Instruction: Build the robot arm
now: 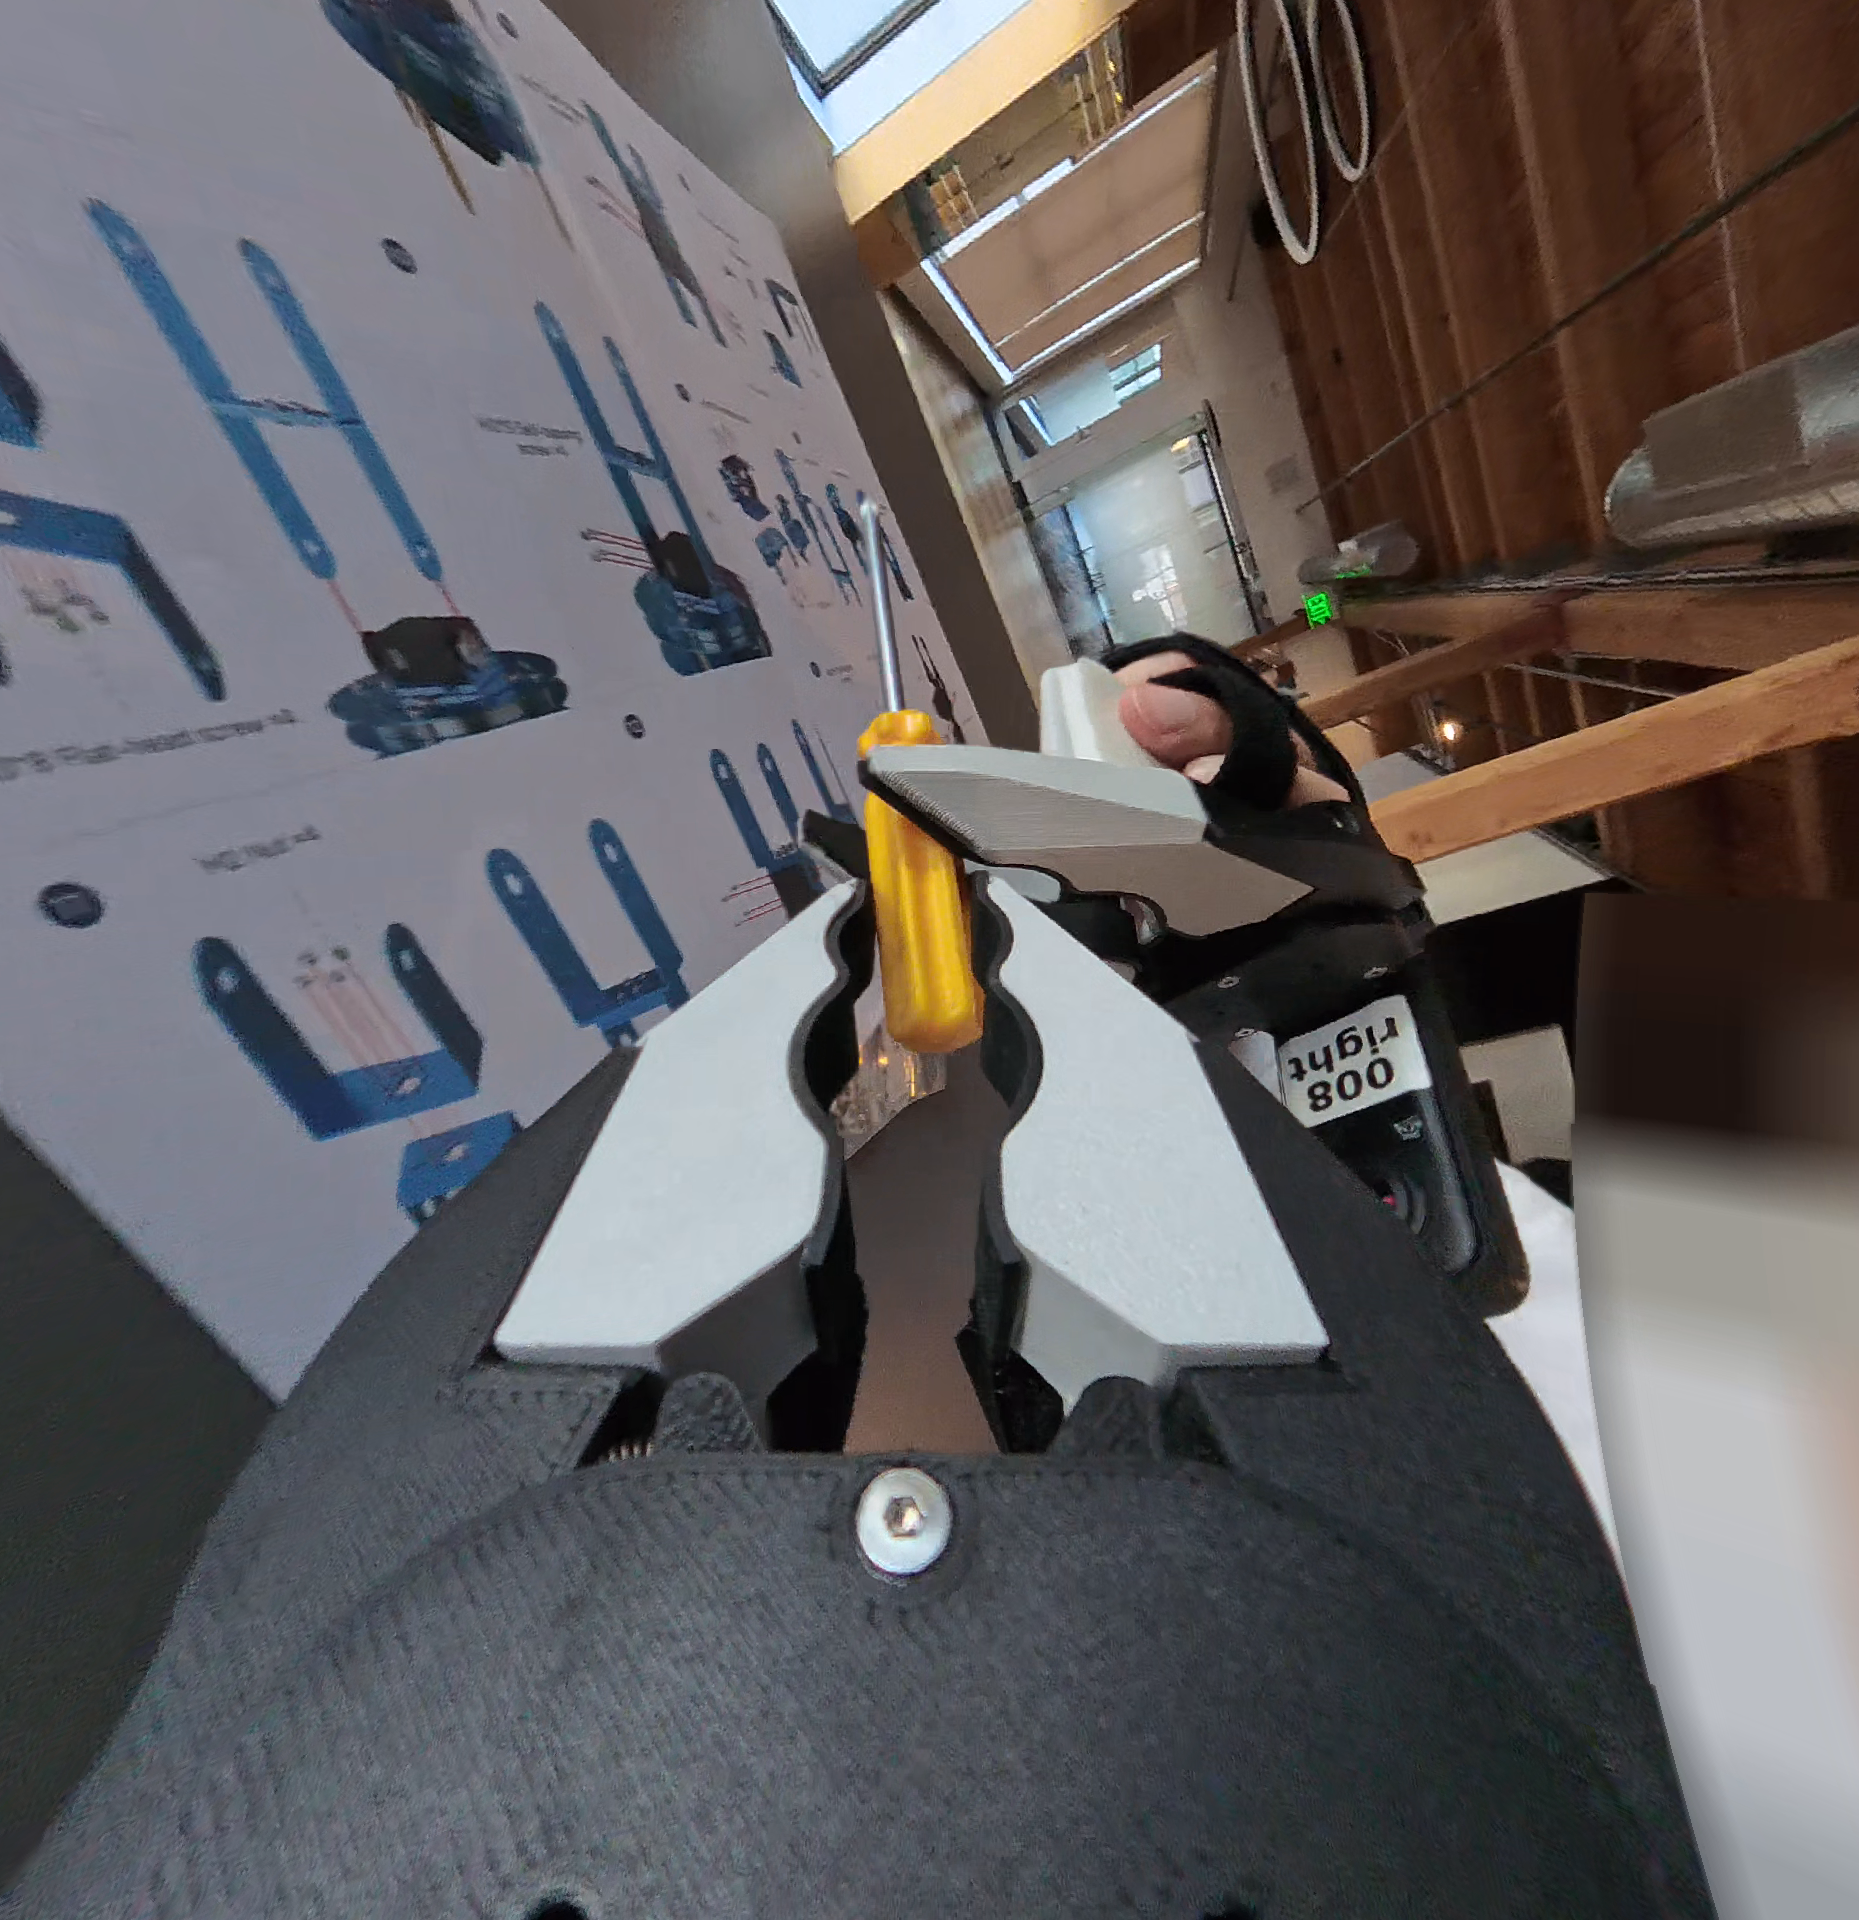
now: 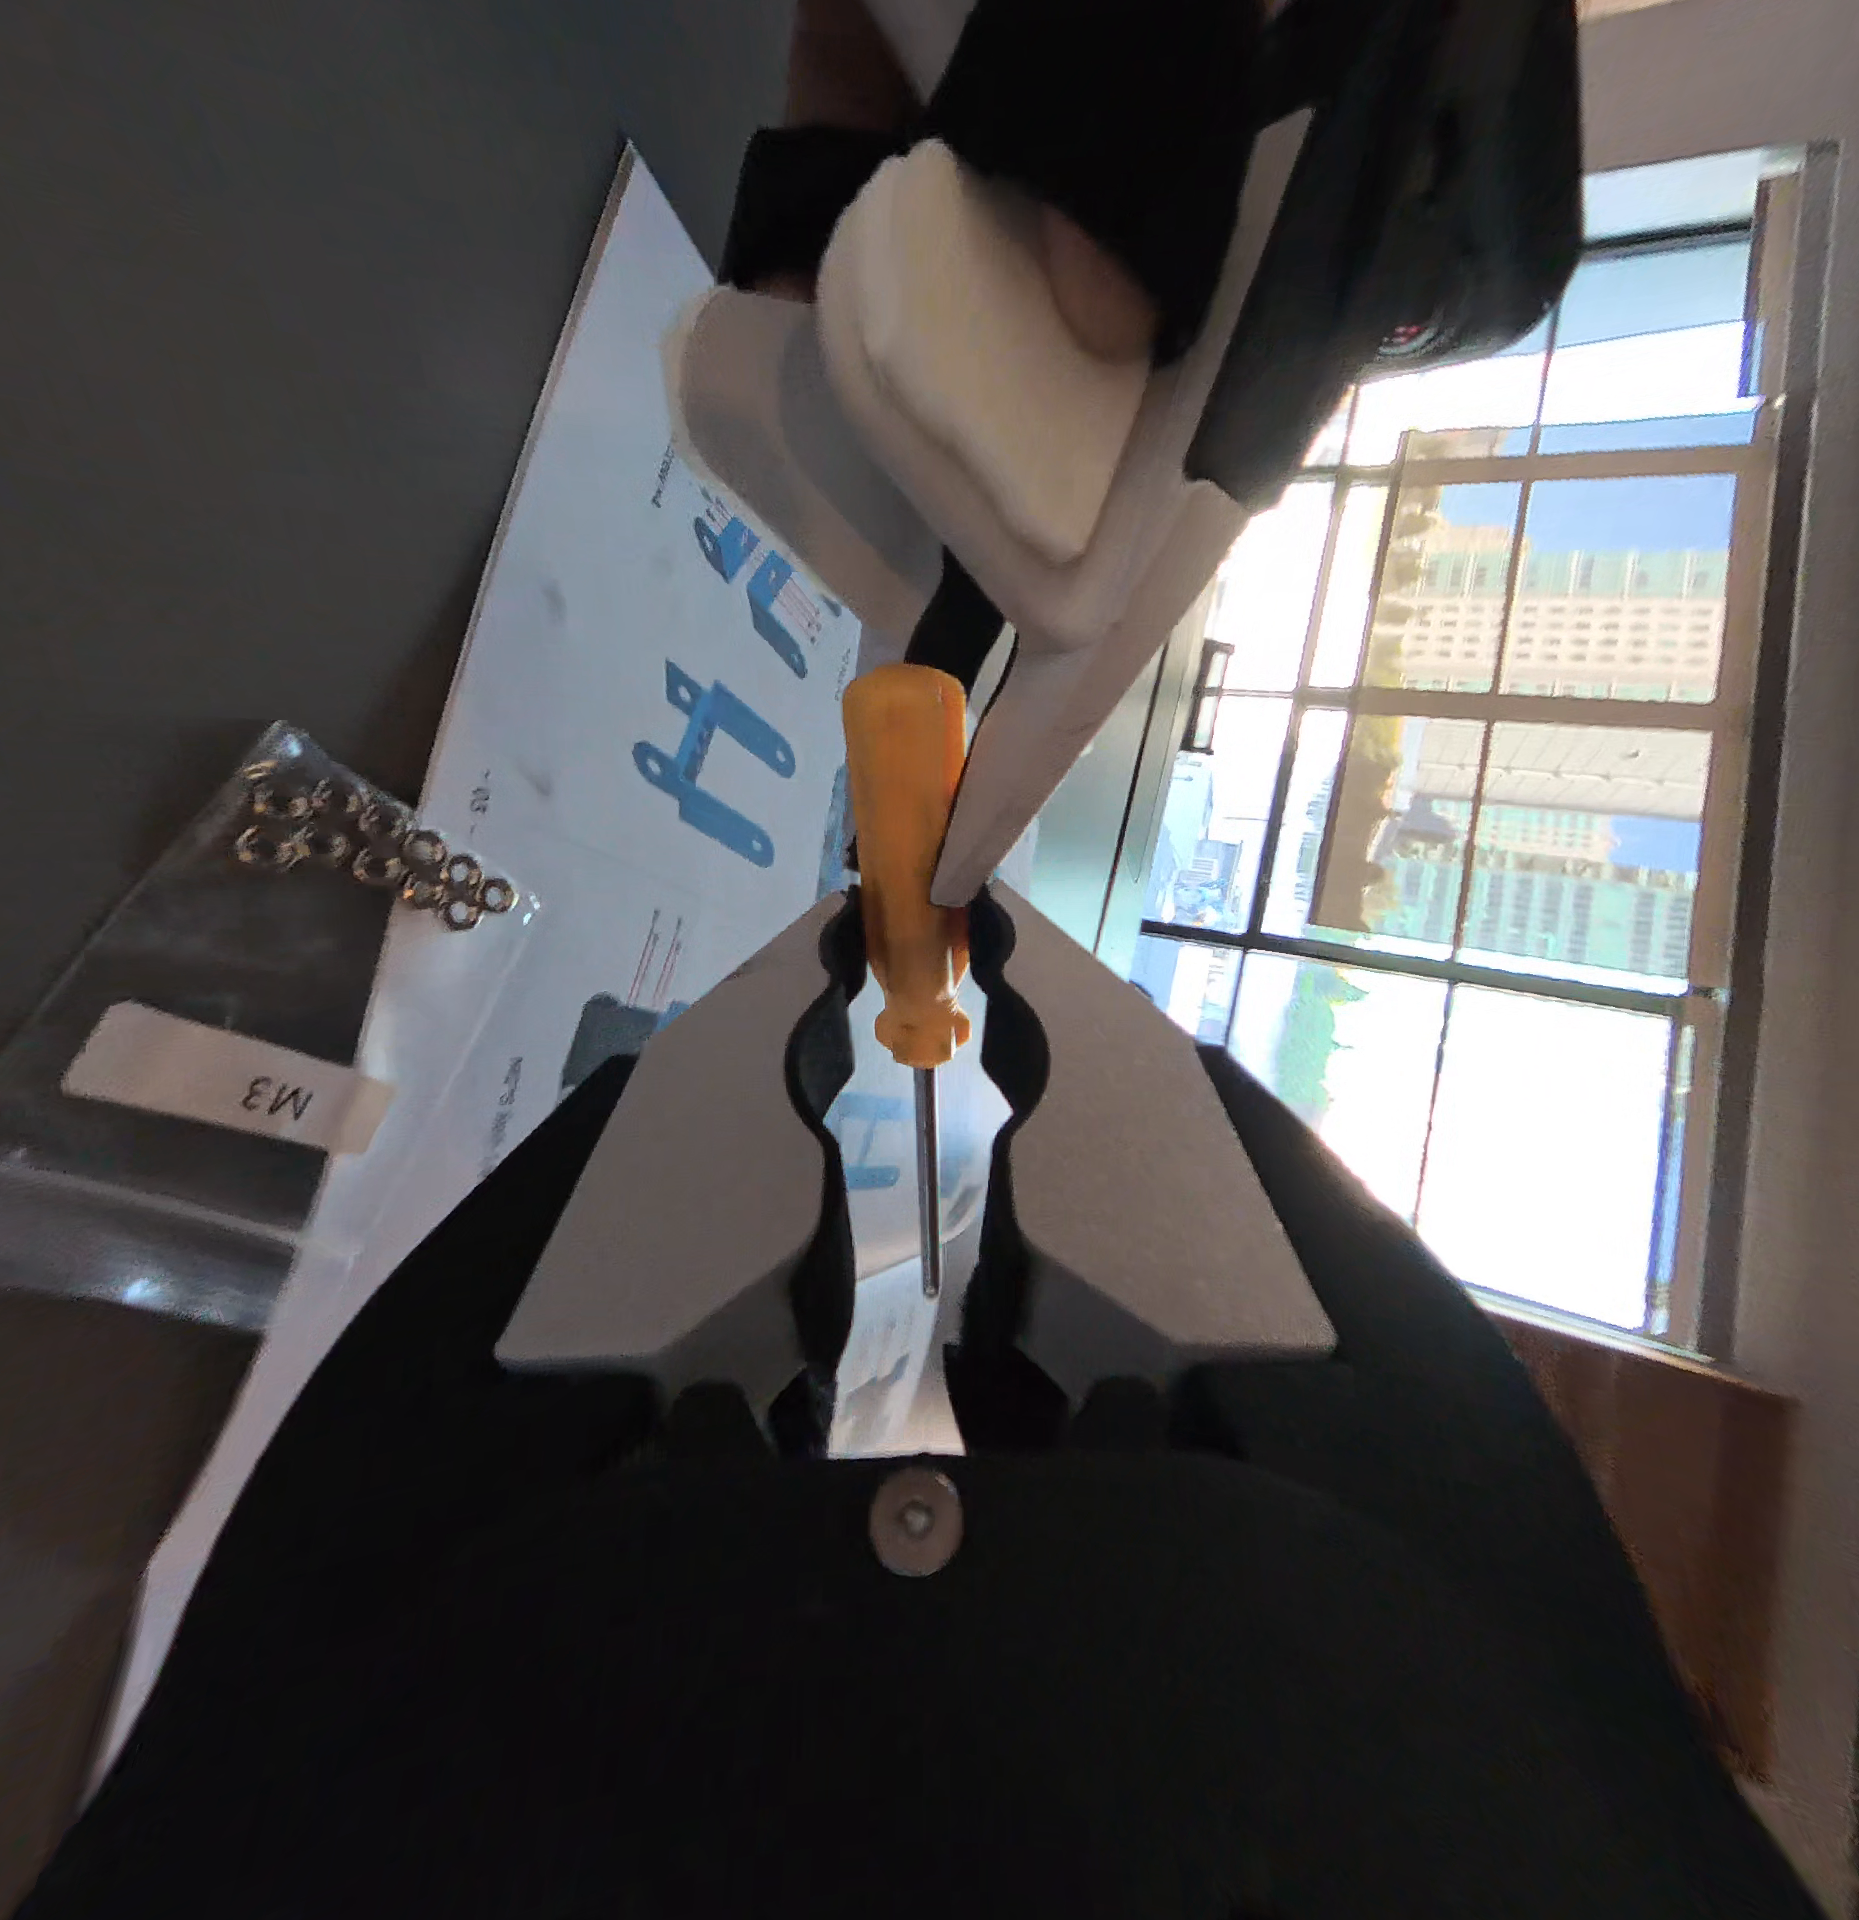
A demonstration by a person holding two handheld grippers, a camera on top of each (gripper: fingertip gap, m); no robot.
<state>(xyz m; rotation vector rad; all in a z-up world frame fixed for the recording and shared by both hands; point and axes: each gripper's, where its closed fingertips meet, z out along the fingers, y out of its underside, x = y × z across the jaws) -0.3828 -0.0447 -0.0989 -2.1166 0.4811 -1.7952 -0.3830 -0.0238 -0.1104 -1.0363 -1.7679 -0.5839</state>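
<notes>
A screwdriver with a yellow handle (image 1: 920, 935) and a thin metal shaft (image 1: 881, 603) is held in the air between both grippers. In the left wrist view my left gripper (image 1: 920, 904) is shut on the lower part of the handle, with the shaft pointing away from the camera. My right gripper (image 1: 863, 800) comes in from the right and clamps the handle just above. In the right wrist view my right gripper (image 2: 914, 914) is shut on the handle (image 2: 904, 831), with the shaft pointing back between its fingers. One finger (image 2: 1018, 748) of the left gripper presses on the handle from above.
A white instruction sheet (image 1: 281, 520) with blue bracket drawings lies on the dark table (image 2: 177, 416) and also shows in the right wrist view (image 2: 592, 727). A clear bag of small metal nuts (image 2: 385, 842) lies beside it. A hand (image 1: 1174, 717) holds the right gripper. A large window (image 2: 1527, 831) is behind.
</notes>
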